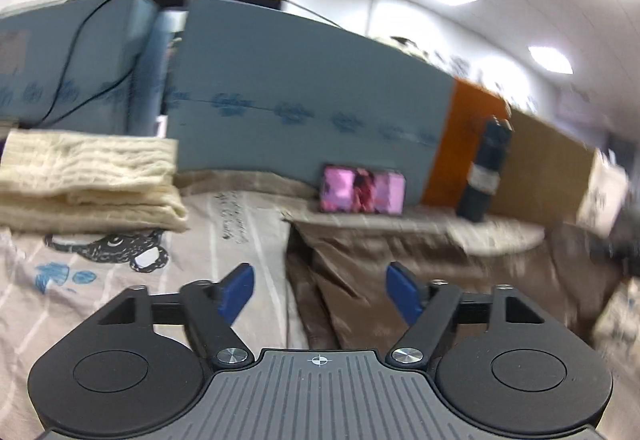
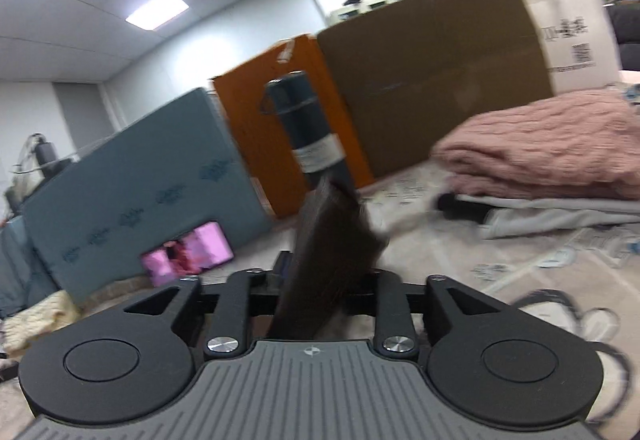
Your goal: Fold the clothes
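The right hand-held gripper [image 2: 320, 276] pinches a lifted brown garment [image 2: 328, 260] edge above the bench [image 2: 540, 280], mid-fold it seems, while the left hand-held gripper [image 1: 320, 292] hangs open over that cloth, likely needing the opposite corner next.

Phone [image 1: 362, 191] propped against foam board [image 1: 304, 88]; bottle [image 1: 486, 168] to its right, upright; folded knit [image 1: 86, 184] to its left, on printed sheet [image 1: 100, 280]; brown cloth [image 1: 400, 280] before phone.
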Demonstrator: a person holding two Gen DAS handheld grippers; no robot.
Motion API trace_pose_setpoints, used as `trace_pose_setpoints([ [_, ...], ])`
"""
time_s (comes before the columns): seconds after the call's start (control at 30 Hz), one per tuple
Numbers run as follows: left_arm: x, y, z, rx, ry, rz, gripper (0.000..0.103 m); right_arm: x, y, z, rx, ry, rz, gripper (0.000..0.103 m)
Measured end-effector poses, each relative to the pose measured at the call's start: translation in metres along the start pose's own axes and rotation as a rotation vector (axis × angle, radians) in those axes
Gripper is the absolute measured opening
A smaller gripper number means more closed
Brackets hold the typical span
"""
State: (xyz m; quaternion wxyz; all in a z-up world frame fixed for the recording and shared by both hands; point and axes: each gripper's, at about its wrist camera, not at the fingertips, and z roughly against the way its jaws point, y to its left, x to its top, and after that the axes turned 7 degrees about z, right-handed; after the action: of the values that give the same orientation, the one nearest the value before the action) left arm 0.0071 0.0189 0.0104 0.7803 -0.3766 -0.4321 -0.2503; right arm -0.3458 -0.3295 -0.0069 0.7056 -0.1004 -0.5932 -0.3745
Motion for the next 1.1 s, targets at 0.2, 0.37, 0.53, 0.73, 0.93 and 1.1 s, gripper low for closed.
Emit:
trace_pose_setpoints([
  [0.2,0.013,0.014,-0.037,-0.109,0.082,0.097,0.09,0.015,-0.018,0.013,-0.144,-0.074,0.057,0.06],
  [0.37,0.021,0.022,-0.07,-0.196,0.155,0.168,0.091,0.037,-0.031,0.013,-0.117,-0.102,0.07,0.08],
  [0.53,0.017,0.018,-0.102,-0.274,0.249,0.172,0.091,0.053,-0.04,-0.03,0.022,0.069,0.074,0.086],
  [0.73,0.015,0.019,-0.107,-0.387,0.257,0.198,0.091,0.047,-0.03,-0.087,0.135,0.28,0.181,0.089],
  [0.93,0.026,0.024,-0.121,-0.412,0.229,0.254,0.091,0.032,-0.016,-0.11,0.206,0.362,0.224,0.089],
  [1.1,0.034,0.017,-0.132,-0.463,0.205,0.208,0.092,0.037,-0.01,-0.094,0.281,0.294,0.264,0.089],
])
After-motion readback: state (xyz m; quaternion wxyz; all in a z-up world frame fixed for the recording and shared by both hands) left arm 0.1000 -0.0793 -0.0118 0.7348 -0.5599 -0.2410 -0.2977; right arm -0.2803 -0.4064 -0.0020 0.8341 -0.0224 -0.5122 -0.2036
